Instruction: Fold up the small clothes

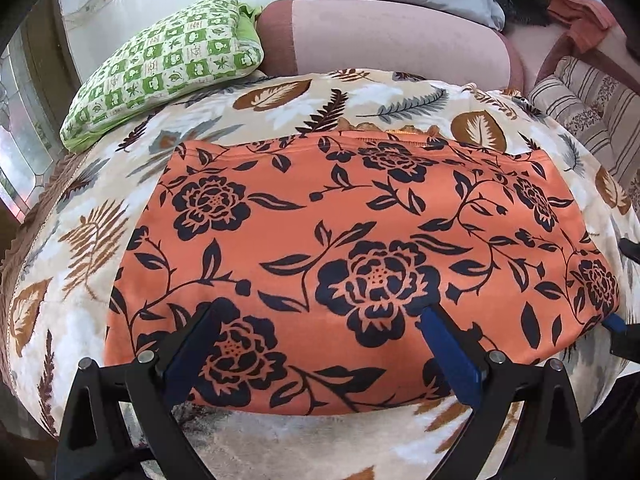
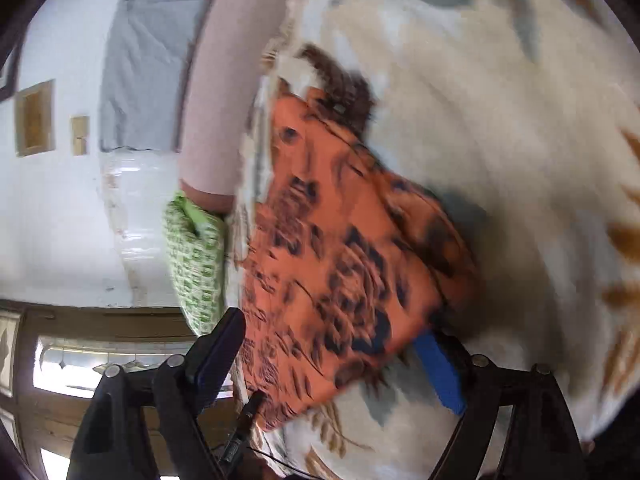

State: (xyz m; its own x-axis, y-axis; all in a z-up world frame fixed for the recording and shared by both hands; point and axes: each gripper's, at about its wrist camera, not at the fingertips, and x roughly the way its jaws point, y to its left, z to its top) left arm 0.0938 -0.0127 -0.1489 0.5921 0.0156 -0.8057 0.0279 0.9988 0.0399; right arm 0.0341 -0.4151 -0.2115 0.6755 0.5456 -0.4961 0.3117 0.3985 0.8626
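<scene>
Left wrist view: orange floral cloth [image 1: 360,248] lay flat, rectangular, on fuzzy leaf-print blanket [image 1: 100,220]; left gripper [image 1: 320,320] spread wide, empty; right gripper [image 2: 336,332] released too, blurry

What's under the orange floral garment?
The orange floral garment lies flat on a cream leaf-print blanket, which shows all around its edges. Whatever sits directly beneath the cloth, or between any folded layers, is covered and cannot be seen.
</scene>
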